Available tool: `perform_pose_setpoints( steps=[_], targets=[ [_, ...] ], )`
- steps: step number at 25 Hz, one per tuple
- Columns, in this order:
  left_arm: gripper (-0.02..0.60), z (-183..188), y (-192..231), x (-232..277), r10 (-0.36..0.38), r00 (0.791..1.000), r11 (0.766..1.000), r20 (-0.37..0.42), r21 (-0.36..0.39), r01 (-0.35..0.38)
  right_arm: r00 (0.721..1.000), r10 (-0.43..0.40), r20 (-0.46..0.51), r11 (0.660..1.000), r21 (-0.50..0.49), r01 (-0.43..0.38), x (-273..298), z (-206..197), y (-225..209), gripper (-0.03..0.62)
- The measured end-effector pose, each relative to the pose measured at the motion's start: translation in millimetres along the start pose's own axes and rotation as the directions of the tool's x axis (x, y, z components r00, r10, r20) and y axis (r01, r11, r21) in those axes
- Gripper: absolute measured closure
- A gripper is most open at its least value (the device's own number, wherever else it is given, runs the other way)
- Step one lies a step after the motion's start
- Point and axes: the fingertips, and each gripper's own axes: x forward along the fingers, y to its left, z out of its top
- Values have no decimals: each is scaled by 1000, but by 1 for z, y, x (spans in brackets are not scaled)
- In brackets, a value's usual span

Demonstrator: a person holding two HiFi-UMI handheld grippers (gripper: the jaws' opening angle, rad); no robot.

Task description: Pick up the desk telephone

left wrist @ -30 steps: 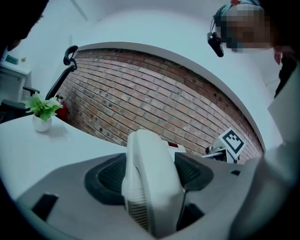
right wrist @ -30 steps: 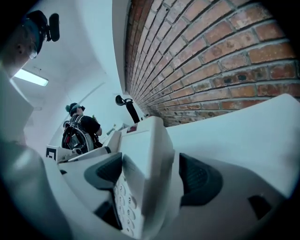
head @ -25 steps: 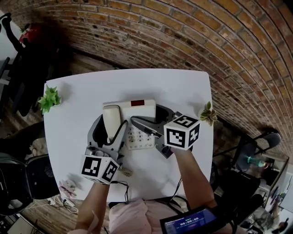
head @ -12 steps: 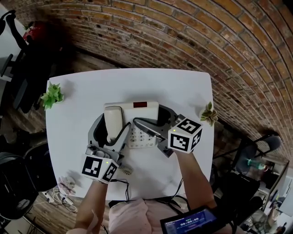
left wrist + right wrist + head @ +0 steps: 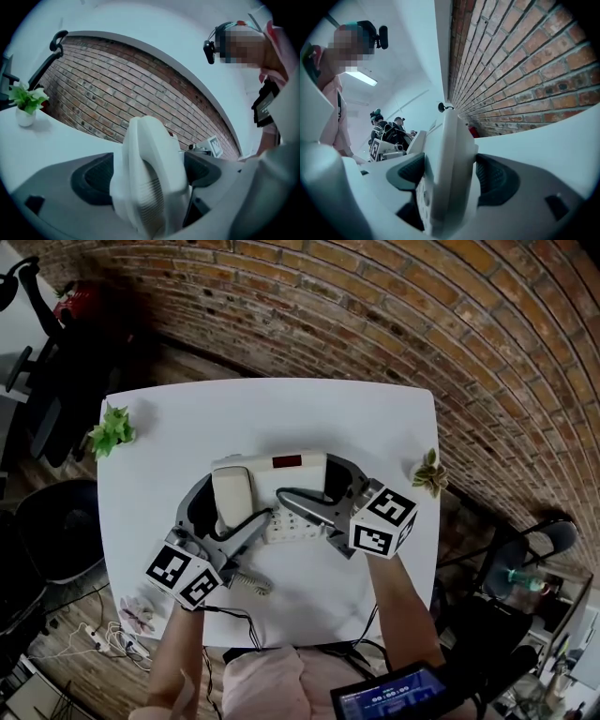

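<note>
- Grasping is the step in hand – the desk telephone (image 5: 281, 486) sits near the middle of the white table (image 5: 309, 413), apparently not yet lifted, with a gripper at each end.
- Its handset (image 5: 232, 495) lies in the cradle on the left side, and the coiled cord (image 5: 248, 582) trails off the near edge towards the person.
- The left gripper (image 5: 230, 512) straddles the handset end. Its jaws have just been opening and stand wide: the handset is between the pads (image 5: 93, 178), yet the right-hand pad shows a dark gap, so I read no grip here.
- The right gripper (image 5: 314, 486) takes the opposite edge of the base. Its jaws have just been closing, and the pads (image 5: 494, 180) look pressed against both faces of that edge – a hold, as far as I can judge.
- Next, I reckon the left jaws need to close on the handset and the body under it, so the handset cannot tip out of its cradle.
- Then both hands should rise together and level, or the base may pivot in the right grip and drag the cord.
- Two small potted plants (image 5: 112, 430) (image 5: 429, 472) stand well apart at the table's edges, out of the way.
</note>
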Motion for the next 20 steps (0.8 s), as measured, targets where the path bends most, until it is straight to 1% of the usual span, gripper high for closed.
perform_pose_setpoints(
  steps=[3,5,8,10,13,16,18,20],
  targets=[
    [123,-7,-9,1,-61,998,998,-33,-1,61,1000,10,13,1000,-12,-10,-2,-1,1,243],
    [123,-8,-14,1,-83,996,996,-31,-19,83,1000,20,19,1000,-21,-20,-4,-2,3,244],
    [123,-6,-14,1,-95,995,994,-8,-59,94,999,41,20,999,-36,-40,-5,-3,7,244],
    [123,-6,-13,1,-92,996,994,-8,-63,91,999,50,20,998,-45,-49,-6,-5,10,244],
    [124,-7,-14,2,-99,995,994,-15,-50,98,998,53,21,997,-54,-51,-8,-5,12,244],
    [134,-5,-17,1,-98,995,995,-9,-9,98,999,39,14,998,-59,-38,-10,-5,14,243],
    [143,-3,-18,-1,-84,996,996,0,18,84,1000,5,-3,999,-52,-6,-11,-4,14,238],
    [153,-3,-18,-1,-69,998,997,1,29,69,998,-49,-30,998,-36,48,-14,-6,14,237]
  ],
)
